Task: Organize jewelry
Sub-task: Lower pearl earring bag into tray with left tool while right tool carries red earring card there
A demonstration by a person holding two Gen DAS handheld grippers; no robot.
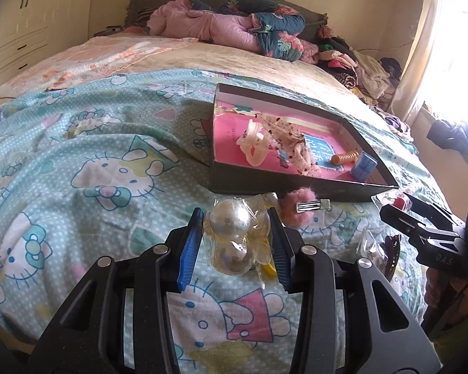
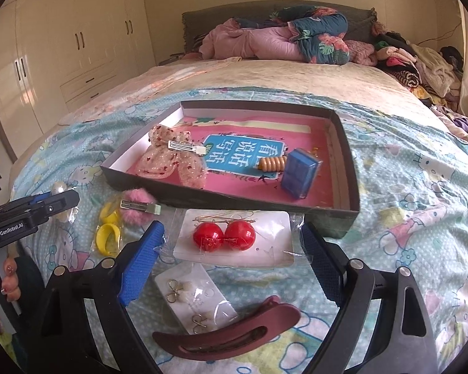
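While the box [image 2: 343, 168] ahead of both tongs already holds a bow clip [image 2: 171, 159], a blue case [image 2: 299, 174] and a coil [image 2: 271, 163], most pieces lie outside it on the bed [image 1: 78, 143]. The left tongs [image 1: 235, 237] stand spread around the bagged pearls [image 1: 231, 230], not clearly pinching, with a pink pompom clip [image 1: 298, 212] just right of them. The right tongs [image 2: 231, 265] gape around the red earrings [image 2: 224, 235]; yellow rings [image 2: 109, 238] lie to their left, an earring card [image 2: 193, 299] and maroon clip [image 2: 231, 333] between their fingers.
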